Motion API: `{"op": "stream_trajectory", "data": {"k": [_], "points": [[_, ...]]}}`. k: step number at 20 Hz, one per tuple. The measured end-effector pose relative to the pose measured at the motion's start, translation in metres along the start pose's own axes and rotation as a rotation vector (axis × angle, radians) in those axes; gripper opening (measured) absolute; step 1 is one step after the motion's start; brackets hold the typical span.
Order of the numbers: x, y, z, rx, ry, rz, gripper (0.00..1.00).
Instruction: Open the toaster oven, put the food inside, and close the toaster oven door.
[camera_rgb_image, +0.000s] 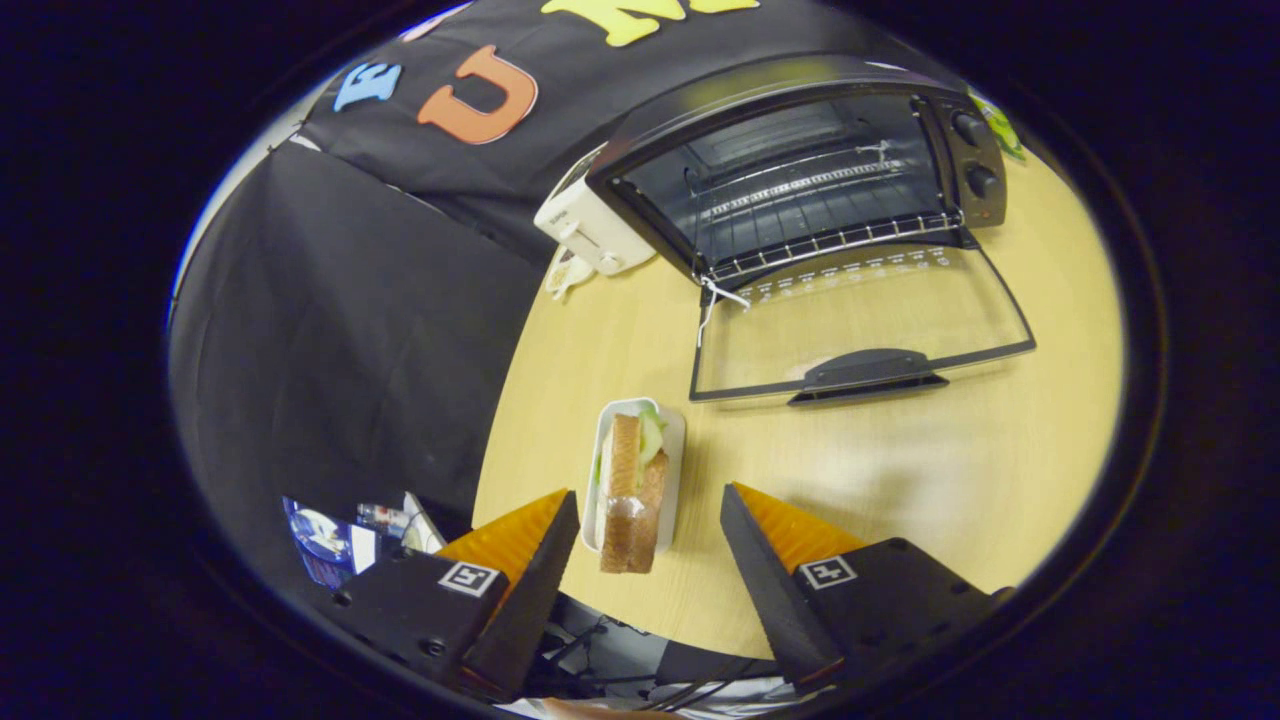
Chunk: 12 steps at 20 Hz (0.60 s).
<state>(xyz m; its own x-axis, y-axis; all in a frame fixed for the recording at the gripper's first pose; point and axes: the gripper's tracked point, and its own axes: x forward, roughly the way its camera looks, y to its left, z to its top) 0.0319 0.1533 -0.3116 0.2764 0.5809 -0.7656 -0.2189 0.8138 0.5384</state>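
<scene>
Nearest to us, our gripper (650, 500) has its two fingers spread wide, touching nothing, above the near edge of a pale wooden table (900, 480). Beyond them stands the toaster oven (800, 170) — its glass door (860, 320) folded flat down onto the table toward us, a wire rack visible inside, two knobs on its right side. A white toaster (590, 225) sits just beside the oven's left wall. Between our fingertips and slightly ahead lies a sandwich (632, 490) — brown bread with green filling — on a small white tray (675, 440), well apart from the open door.
</scene>
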Motion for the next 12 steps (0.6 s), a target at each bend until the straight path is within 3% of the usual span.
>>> {"op": "stream_trajectory", "data": {"k": [4, 8, 12], "points": [[0.015, 0.005, -0.009, 0.036, 0.078, 0.043, 0.89], [0.028, 0.008, -0.008, 0.096, 0.125, 0.073, 0.77], [0.037, 0.001, -0.012, 0.101, 0.156, 0.05, 0.68]]}}
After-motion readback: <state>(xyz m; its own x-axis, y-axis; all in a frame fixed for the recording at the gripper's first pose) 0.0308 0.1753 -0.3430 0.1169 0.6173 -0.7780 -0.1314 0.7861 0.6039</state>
